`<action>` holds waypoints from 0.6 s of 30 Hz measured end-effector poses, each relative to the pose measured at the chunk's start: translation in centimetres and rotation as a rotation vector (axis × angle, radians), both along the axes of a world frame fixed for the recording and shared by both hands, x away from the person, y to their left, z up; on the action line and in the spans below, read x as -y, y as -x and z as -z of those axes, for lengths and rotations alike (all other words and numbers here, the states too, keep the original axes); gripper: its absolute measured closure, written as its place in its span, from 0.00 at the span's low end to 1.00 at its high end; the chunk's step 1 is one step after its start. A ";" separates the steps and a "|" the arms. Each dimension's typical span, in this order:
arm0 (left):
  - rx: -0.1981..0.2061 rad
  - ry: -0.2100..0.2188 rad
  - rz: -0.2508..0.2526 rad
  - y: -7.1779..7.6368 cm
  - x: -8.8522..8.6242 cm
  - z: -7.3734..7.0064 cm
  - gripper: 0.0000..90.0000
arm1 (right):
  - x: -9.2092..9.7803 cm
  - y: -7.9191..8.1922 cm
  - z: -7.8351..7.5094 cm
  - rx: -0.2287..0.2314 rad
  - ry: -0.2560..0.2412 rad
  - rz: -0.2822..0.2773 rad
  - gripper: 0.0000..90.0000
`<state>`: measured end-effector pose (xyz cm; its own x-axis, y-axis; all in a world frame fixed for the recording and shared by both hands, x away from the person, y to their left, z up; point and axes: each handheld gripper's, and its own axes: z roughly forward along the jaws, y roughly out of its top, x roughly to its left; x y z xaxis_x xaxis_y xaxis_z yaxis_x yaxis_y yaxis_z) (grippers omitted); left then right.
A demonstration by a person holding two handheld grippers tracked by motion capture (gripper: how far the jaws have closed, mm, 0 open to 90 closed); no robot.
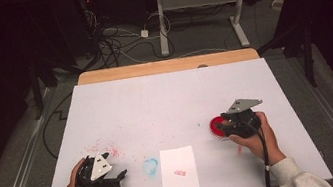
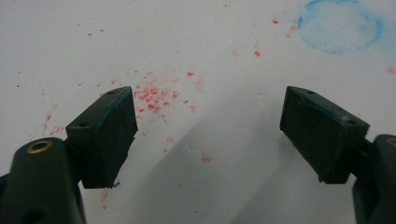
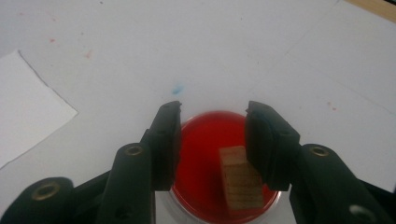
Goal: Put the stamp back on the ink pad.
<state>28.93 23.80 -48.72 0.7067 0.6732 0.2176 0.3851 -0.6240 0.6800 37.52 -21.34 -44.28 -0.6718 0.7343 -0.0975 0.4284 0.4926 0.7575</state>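
One red mark already sits on the paper (image 1: 178, 172), and the right hand-held gripper (image 3: 213, 140), jaws spread, straddles the wooden stamp (image 3: 240, 177) in the red ink dish (image 3: 201, 154), not yet gripped.

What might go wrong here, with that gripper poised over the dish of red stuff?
The right gripper has open jaws around a wooden block that leans in the red dish; closing off-centre might tip it. A wet block may drip more red onto the white sheet or slip of paper.
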 end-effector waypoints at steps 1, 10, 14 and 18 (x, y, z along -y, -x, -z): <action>0.000 0.000 0.000 0.0 0.0 0.0 0.20 | 0.0 0.1 -0.1 0.011 -0.010 0.000 0.61; -0.001 -0.006 0.004 0.0 0.0 0.0 0.20 | -0.1 0.4 -1.0 0.053 -0.050 -0.011 0.61; -0.001 -0.005 0.002 0.0 0.0 0.0 0.20 | -0.1 0.6 -1.3 0.064 -0.046 -0.014 0.59; 0.000 -0.005 0.003 0.0 0.0 0.0 0.20 | -0.4 0.9 -1.8 0.091 -0.026 -0.020 0.57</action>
